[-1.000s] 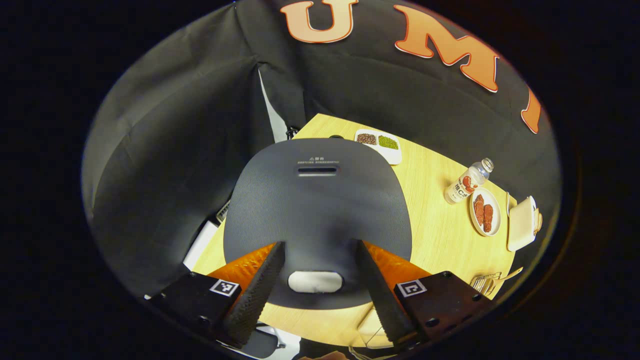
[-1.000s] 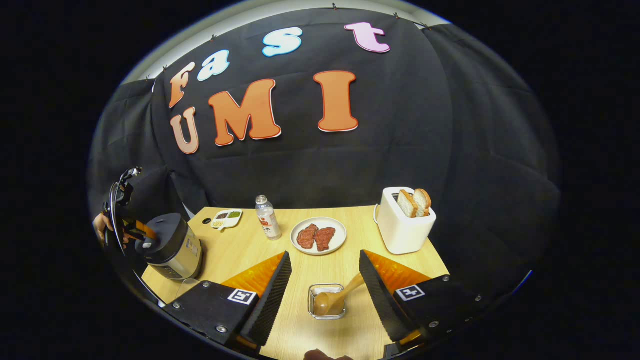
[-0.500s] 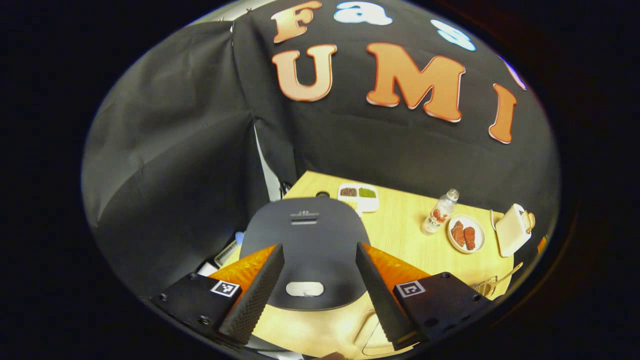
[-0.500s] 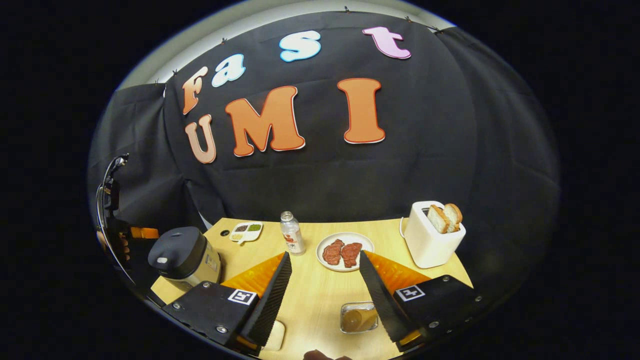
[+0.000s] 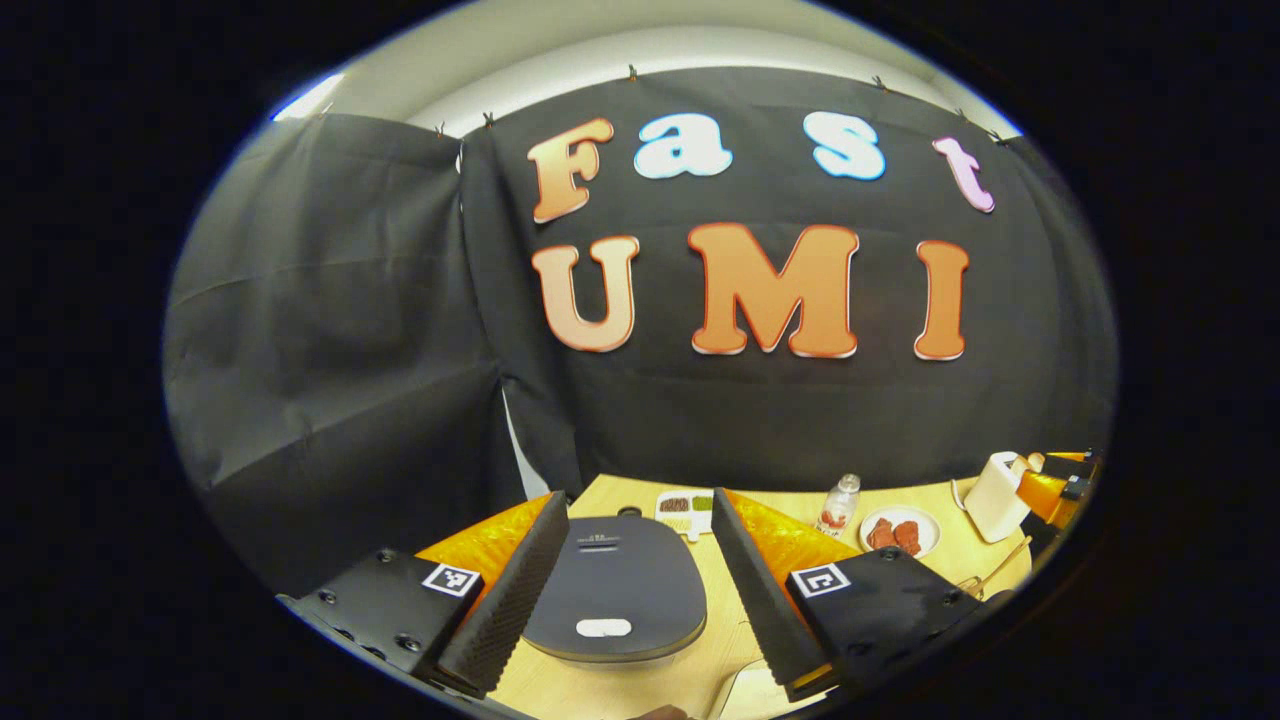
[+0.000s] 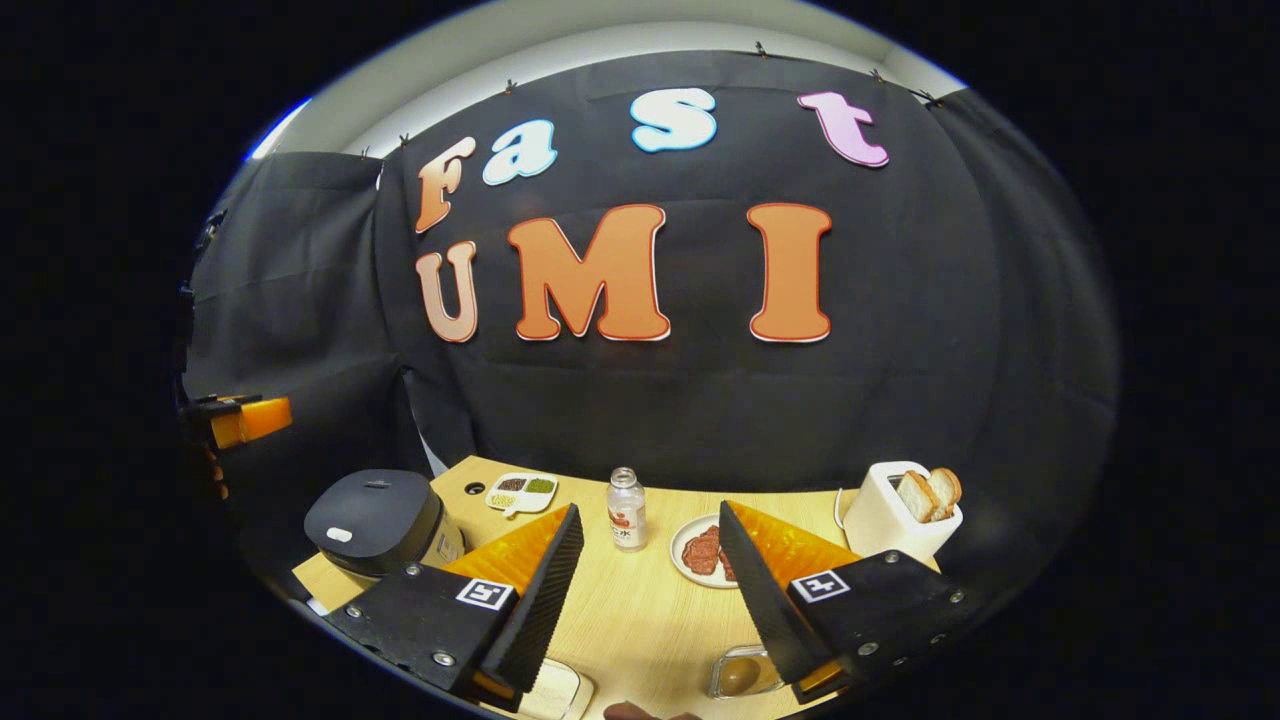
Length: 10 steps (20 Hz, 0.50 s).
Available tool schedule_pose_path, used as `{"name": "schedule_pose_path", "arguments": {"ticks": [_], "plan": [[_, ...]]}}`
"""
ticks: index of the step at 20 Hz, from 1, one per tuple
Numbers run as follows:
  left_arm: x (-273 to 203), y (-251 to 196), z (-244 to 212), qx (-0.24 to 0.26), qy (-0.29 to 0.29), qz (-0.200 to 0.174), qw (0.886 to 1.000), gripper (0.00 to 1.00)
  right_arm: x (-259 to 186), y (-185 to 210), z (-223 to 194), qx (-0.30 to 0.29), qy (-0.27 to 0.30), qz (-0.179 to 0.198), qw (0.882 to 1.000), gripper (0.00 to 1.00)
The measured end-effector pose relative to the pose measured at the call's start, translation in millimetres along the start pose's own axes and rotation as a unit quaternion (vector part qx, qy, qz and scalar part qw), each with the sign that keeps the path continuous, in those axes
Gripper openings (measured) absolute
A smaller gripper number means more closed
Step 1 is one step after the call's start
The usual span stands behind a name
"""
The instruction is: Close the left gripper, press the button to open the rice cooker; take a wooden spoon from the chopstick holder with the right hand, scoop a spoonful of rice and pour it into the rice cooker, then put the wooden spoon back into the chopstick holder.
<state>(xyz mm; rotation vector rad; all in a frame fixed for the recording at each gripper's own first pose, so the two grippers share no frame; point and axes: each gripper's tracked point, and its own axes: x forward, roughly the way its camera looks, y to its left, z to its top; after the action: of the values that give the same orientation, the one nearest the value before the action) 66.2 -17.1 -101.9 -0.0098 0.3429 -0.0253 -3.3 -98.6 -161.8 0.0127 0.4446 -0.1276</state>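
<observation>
The wooden table [image 6: 640, 610] is the biggest thing, and it sits low in both views. In the right gripper view the rice cooker [image 6: 385, 520] stands at about 8 o'clock on the table with its dark lid shut. The left gripper view looks down on that lid from above, and the pale button [image 5: 603, 628] shows near the lid's front edge, at 6 o'clock, between the two fingers but not touching them.

The right gripper view shows the white toaster [image 6: 895, 520] side-on at 4 o'clock, with two slices of bread [image 6: 930, 492] sticking out of the top. In the left gripper view the toaster is small at 4 o'clock, and the bread is too small to tell. Beside it there, the other gripper pokes in from the edge.

A white plate [image 6: 690, 550] near the middle holds two pieces of red meat [image 6: 705, 550]. A clear bottle [image 6: 627, 510] stands just beside the plate. A small white tray [image 6: 522, 490] at the back holds dark, green and pale bits in separate parts.

At 6 o'clock in the right gripper view sits the chopstick holder [image 6: 735, 678], a clear box, with the wooden spoon [image 6: 741, 676] bowl inside it.

The left gripper [image 5: 635, 590] is spread wide and holds nothing. The right gripper [image 6: 645, 590] is spread wide too, up above the table, pinching nothing.
</observation>
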Motion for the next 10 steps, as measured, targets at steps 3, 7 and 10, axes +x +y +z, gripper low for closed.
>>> {"name": "schedule_pose_path", "arguments": {"ticks": [3,7,10], "plan": [[-19,-1,21,-0.003,-0.051,0.0,0.999,0.94,1,10,17,-0.017,-0.032,0.0,0.999,0.86],[-43,2,38,0.004,-0.116,0.01,0.993,0.93,0,19,41,-0.019,-0.078,-0.004,0.997,0.86],[-54,-2,36,-0.007,-0.149,0.003,0.989,0.93,-3,25,56,-0.029,-0.109,-0.007,0.994,0.86]]}}
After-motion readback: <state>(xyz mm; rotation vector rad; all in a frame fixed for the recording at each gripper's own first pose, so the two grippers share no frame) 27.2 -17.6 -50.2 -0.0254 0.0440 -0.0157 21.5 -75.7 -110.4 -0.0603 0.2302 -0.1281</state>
